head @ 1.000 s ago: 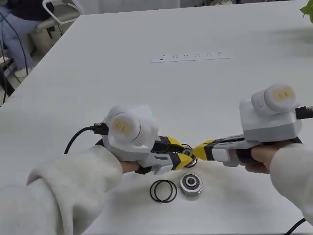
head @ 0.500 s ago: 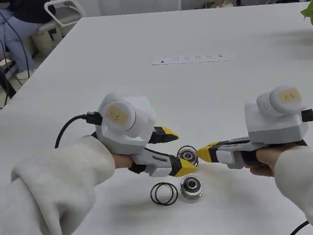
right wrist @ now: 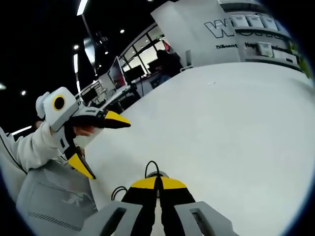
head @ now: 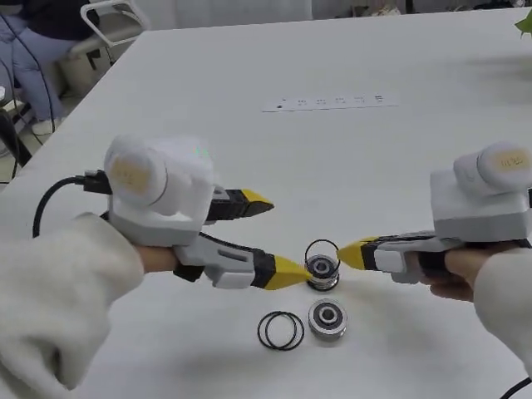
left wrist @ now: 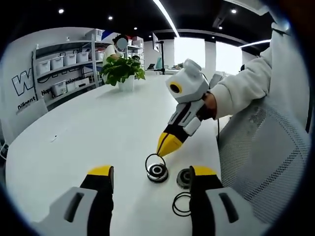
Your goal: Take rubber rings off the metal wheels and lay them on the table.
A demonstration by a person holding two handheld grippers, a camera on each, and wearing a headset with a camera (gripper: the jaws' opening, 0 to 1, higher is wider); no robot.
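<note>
left tool (head: 288, 237): held level, pointing right; jaws spread wide, lower tip just beside the far wheel (head: 321, 268).
right tool (head: 343, 253): held level, pointing left; jaws closed together, tip touching the raised ring (head: 322, 243); cannot tell if it pinches it.
wheels: two, the far wheel and the near wheel (head: 327, 317), both on the tabletop (head: 357, 166).
rings: three; the raised ring stands up off the far wheel, two loose rings (head: 280, 330) lie flat, overlapping, just left of the near wheel.
</note>
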